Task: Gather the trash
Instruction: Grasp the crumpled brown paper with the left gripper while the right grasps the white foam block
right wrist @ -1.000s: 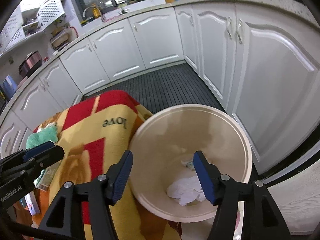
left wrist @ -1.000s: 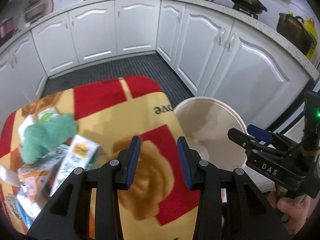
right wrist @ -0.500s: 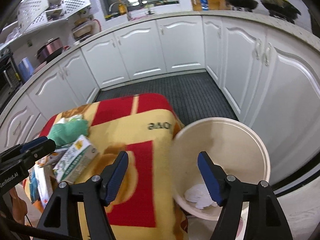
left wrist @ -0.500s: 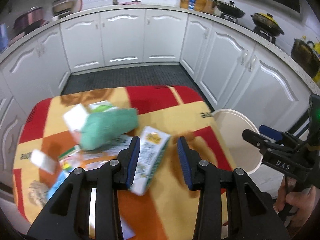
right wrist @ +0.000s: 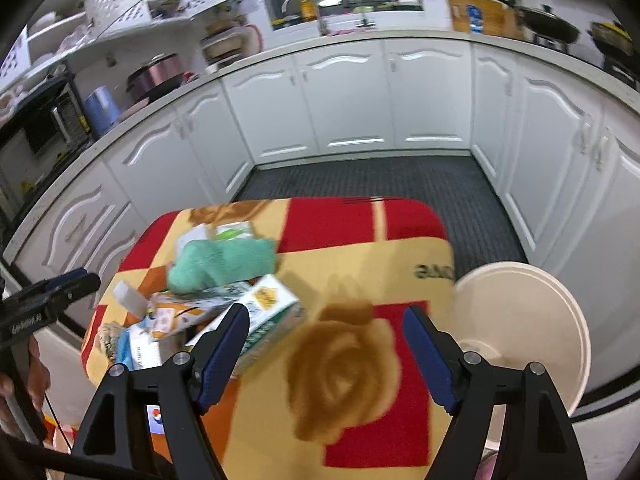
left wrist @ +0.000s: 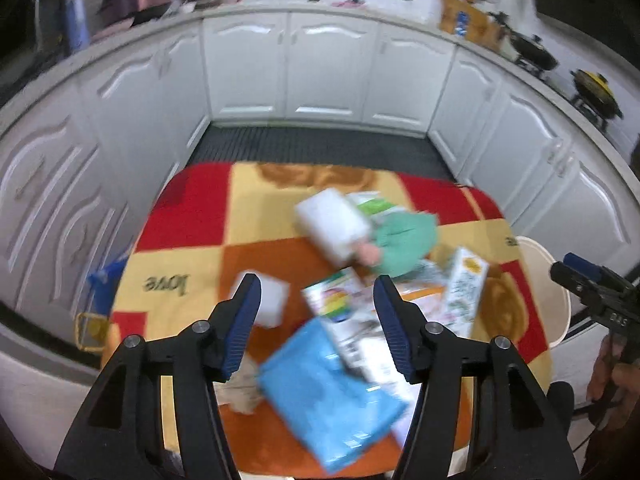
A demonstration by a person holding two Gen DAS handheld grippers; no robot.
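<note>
Blue plastic bag (left wrist: 328, 392) lies low in the frame on the surface (left wrist: 192, 248), under the left tongs (left wrist: 316, 328), which have just been spreading, empty. It looks light, slippery; pinch its edge. Right tongs (right wrist: 326, 356) spread too.

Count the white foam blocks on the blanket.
2: a large white block beside the green cloth, a smaller white block nearer the left gripper. Others may be buried.

- Blanket (left wrist: 192, 248): red, yellow and orange checks, brown rose motif.
- Cloth (right wrist: 222, 260): mint green.
- Packet (left wrist: 328, 388): light blue.
- Carton (right wrist: 264, 316): white, green print, yellow emblem.
- Bin (right wrist: 560, 300): cream.
- Cabinets (right wrist: 352, 100): white.
</note>
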